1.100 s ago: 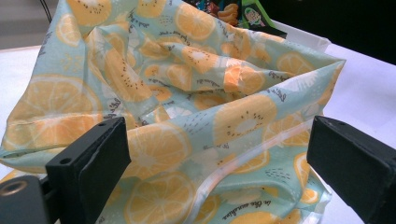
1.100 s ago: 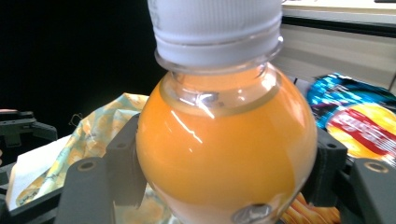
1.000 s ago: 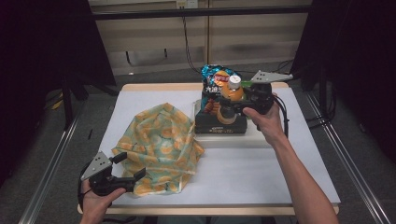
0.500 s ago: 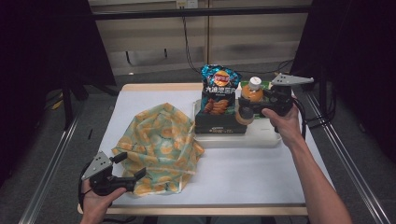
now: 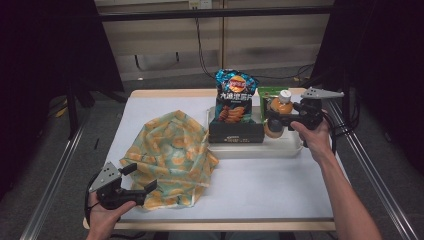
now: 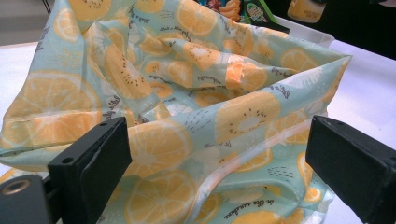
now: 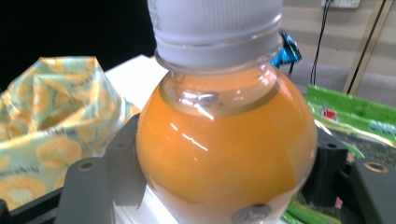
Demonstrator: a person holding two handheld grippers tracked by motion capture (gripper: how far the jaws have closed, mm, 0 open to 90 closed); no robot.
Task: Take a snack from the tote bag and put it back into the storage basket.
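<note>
A small bottle of orange drink (image 5: 278, 111) with a white cap stands upright between the jaws of my right gripper (image 5: 273, 120), which is shut on its round body (image 7: 224, 140) above the right end of a white tray (image 5: 260, 150). A fabric bag printed with orange slices (image 5: 170, 152) lies crumpled on the white table. At its near left edge my left gripper (image 5: 143, 183) stands open. In the left gripper view the bag's fabric (image 6: 187, 93) lies between and ahead of the two wide-apart jaws, which do not press on it.
In the tray stand a black box (image 5: 235, 132) and behind it an upright blue chip bag (image 5: 234, 95). A green packet (image 5: 268, 93) lies at the tray's back right, behind the bottle. Metal rails run along both sides of the table.
My right gripper has carried the bottle to the right and downward, from above the black box to the tray's right end. The left gripper and the bag have kept still.
</note>
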